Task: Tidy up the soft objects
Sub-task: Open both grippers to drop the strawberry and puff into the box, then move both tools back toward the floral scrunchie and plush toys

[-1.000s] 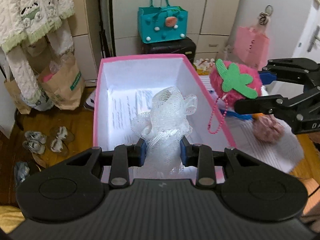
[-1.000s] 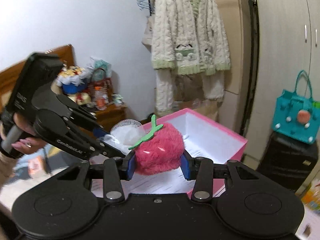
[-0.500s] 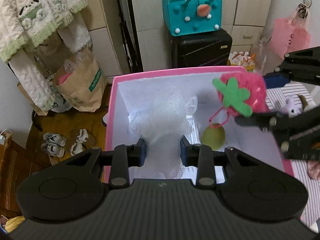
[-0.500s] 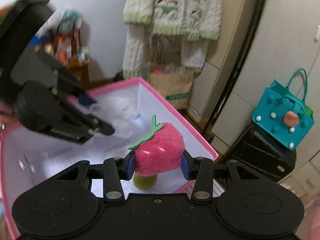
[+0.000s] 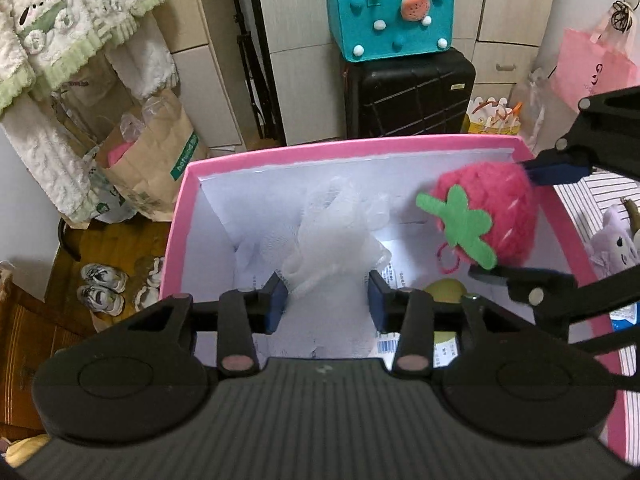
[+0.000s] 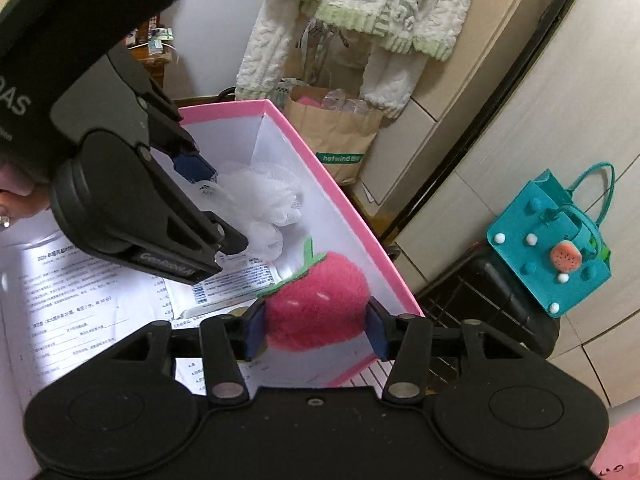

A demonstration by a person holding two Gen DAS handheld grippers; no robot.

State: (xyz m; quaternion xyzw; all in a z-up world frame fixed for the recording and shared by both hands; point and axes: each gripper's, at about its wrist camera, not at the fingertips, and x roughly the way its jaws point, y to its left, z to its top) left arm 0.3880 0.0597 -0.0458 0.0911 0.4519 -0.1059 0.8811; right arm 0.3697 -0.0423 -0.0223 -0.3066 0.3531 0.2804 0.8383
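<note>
Pink box [image 5: 176, 216] under both tools; jaws opening around pouf [image 5: 332, 236], strawberry [image 6: 316, 304].

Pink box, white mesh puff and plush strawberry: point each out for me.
Pink box [image 5: 182, 216]: left wrist view, its left rim.
White mesh puff [image 5: 336, 236]: left wrist view, the middle of the netting.
Plush strawberry [image 6: 320, 308]: right wrist view, its fuzzy pink body.

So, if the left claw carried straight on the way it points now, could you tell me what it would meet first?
Most likely the white mesh puff already sitting between its jaws, then the paper-lined floor of the pink box below; depth is hard to judge here.
</note>
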